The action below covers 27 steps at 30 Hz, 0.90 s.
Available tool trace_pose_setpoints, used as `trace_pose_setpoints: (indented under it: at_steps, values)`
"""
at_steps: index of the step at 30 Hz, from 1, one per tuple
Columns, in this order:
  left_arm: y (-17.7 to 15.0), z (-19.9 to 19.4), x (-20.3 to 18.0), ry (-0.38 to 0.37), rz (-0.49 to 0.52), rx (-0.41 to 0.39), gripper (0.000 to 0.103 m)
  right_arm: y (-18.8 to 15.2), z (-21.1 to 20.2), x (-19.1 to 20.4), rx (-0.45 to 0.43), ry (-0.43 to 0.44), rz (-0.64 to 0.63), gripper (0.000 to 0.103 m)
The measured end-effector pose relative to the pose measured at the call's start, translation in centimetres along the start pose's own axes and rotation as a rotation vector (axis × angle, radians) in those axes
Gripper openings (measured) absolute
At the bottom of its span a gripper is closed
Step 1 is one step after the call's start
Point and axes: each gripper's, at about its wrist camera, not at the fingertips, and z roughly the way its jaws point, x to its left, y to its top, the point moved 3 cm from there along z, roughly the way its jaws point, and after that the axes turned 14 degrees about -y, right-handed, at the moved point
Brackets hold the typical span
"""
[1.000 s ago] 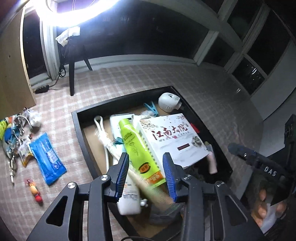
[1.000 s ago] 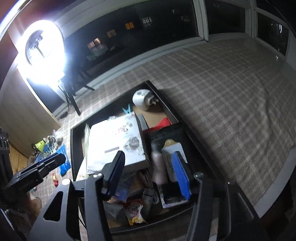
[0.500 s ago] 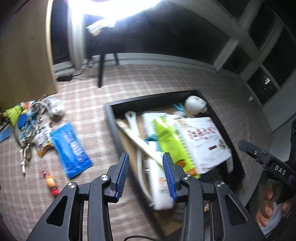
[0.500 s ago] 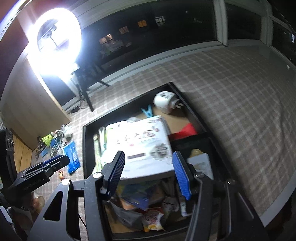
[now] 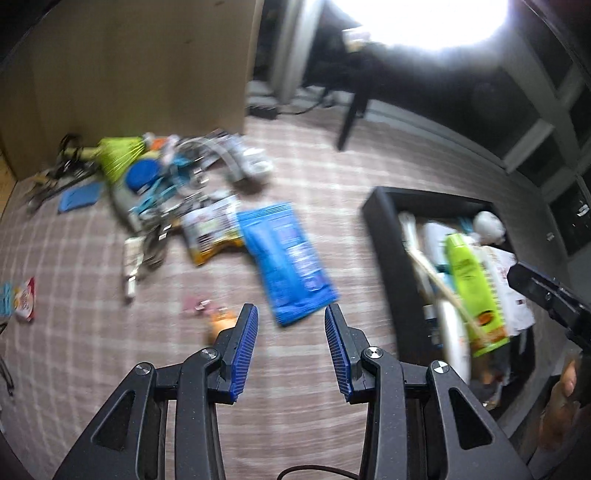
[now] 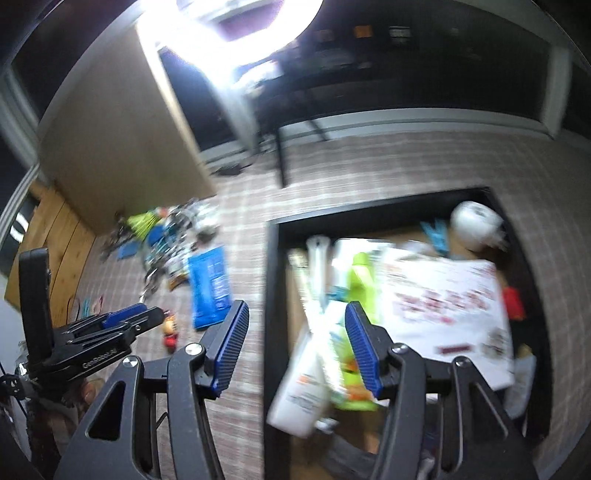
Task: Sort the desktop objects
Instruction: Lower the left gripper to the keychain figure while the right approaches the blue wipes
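Observation:
My left gripper (image 5: 291,314) is open and empty above the checked cloth, just short of a blue packet (image 5: 286,253). A small orange toy (image 5: 221,320) lies by its left finger. My right gripper (image 6: 295,314) holds nothing; its jaws are opening over the left wall of the black tray (image 6: 272,288). The tray is full: a green bottle (image 6: 360,280), a white bottle (image 6: 304,384), a white box with red print (image 6: 443,295), a white round object (image 6: 476,223). The left gripper (image 6: 144,317) shows at the right wrist view's left edge.
A heap of loose things (image 5: 166,184) lies at the far left by a wooden panel (image 5: 129,62): a green shuttlecock, snack packets, metal tools, a blue pad. A small red and white packet (image 5: 24,304) lies at the left edge. A ring light (image 5: 424,22) glares behind.
Both views have swung left, away from the tray toward the loose things on the cloth. The left gripper now hangs over the cloth instead of the tray. The right jaws have widened slightly.

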Motion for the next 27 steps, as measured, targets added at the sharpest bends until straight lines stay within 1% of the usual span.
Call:
trace_pose_setpoints:
  at_steps: [4, 8, 14, 21, 23, 27]
  values:
    - [-0.6, 0.3, 2.6, 0.025, -0.039, 0.017, 0.036, 0.9, 2.5, 4.2, 0.058, 0.049, -0.072, 0.056]
    - [-1.3, 1.3, 4.6, 0.040, -0.073, 0.042, 0.036, 1.3, 5.3, 8.3, 0.122, 0.076, -0.142, 0.061]
    - [-1.7, 2.8, 6.2, 0.042, -0.104, 0.066, 0.036, 1.8, 9.7, 12.8, 0.204, 0.060, -0.220, 0.062]
    - [-1.7, 4.2, 6.0, 0.015, -0.110, 0.080, 0.036, 2.1, 13.9, 15.3, 0.271, 0.020, -0.265, 0.063]
    - [-1.6, 4.5, 6.0, 0.019, -0.105, 0.082, 0.036, 2.2, 14.8, 15.7, 0.287, 0.014, -0.266, 0.063]
    - [-1.5, 5.2, 6.1, 0.030, -0.102, 0.088, 0.032, 2.3, 15.9, 16.5, 0.301, 0.001, -0.291, 0.063]
